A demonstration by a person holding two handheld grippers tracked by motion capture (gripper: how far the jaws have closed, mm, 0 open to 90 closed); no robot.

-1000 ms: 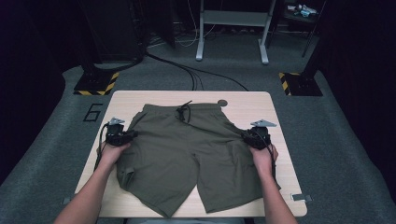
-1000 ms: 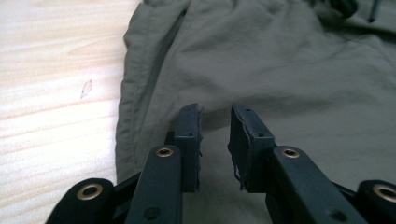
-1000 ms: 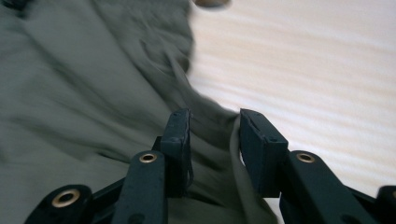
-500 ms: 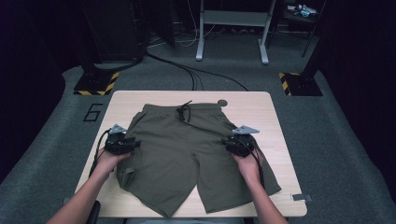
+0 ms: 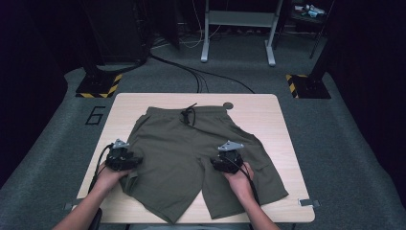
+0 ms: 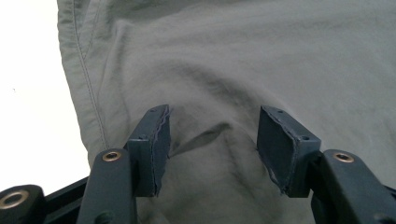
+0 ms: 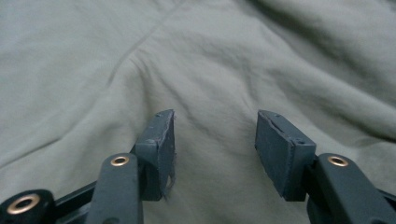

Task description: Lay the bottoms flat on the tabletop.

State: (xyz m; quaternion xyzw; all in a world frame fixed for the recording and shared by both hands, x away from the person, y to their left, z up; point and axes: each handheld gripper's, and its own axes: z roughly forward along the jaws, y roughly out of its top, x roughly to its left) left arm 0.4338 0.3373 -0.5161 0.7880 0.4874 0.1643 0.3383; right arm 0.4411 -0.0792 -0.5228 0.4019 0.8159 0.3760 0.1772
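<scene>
A pair of green shorts (image 5: 191, 153) lies flat on the desk (image 5: 268, 110), with the waist far from the person and the 2 legs near. The left tool (image 5: 130, 162) sits over the outer edge of the left leg. The right tool (image 5: 221, 165) sits over the right leg. Both tools have just been opening, and now their jaws stand spread with cloth under them but nothing pinched. This looks like the step of getting a new hold on the legs. Next, I think each tool must push down and close on a fold of cloth. The desk is light wood. Around it lie a dark grey floor (image 5: 344, 143) and black cables (image 5: 191, 72).
</scene>
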